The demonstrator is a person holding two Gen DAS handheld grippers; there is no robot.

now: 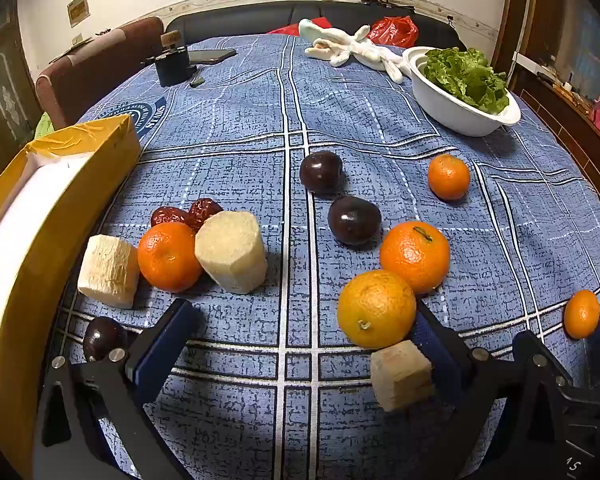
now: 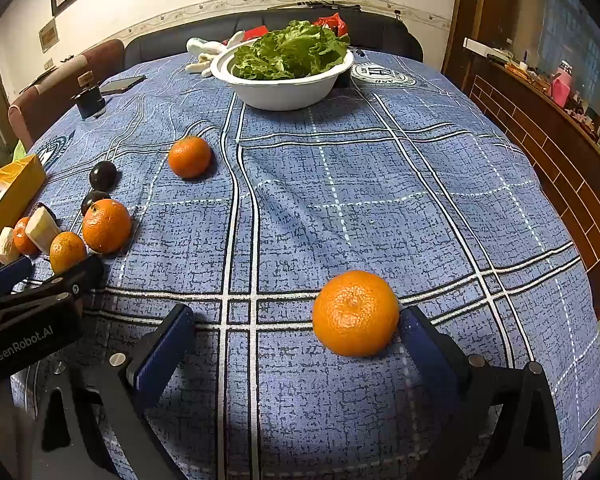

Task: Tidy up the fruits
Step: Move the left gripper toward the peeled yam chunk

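Fruits lie scattered on the blue checked tablecloth (image 1: pixel 228 136). In the left wrist view, my left gripper (image 1: pixel 300 336) is open and empty; an orange (image 1: pixel 376 309) and a pale sugarcane chunk (image 1: pixel 402 376) lie against its right finger. Further off are another orange (image 1: pixel 415 257), two dark plums (image 1: pixel 354 220) (image 1: pixel 321 171), a mandarin (image 1: pixel 167 257), two sugarcane chunks (image 1: pixel 231 251) (image 1: pixel 108 271) and red dates (image 1: pixel 188 213). In the right wrist view, my right gripper (image 2: pixel 296 340) is open, with a mandarin (image 2: pixel 355 313) touching its right finger.
A yellow box (image 1: pixel 36 216) with white inside stands at the left. A white bowl of lettuce (image 2: pixel 288 88) sits at the back. Gloves (image 1: pixel 352 48), a phone (image 1: pixel 210 55) and a small dark bottle (image 1: pixel 174 65) lie at the far edge. A plum (image 1: pixel 102 338) is near the box.
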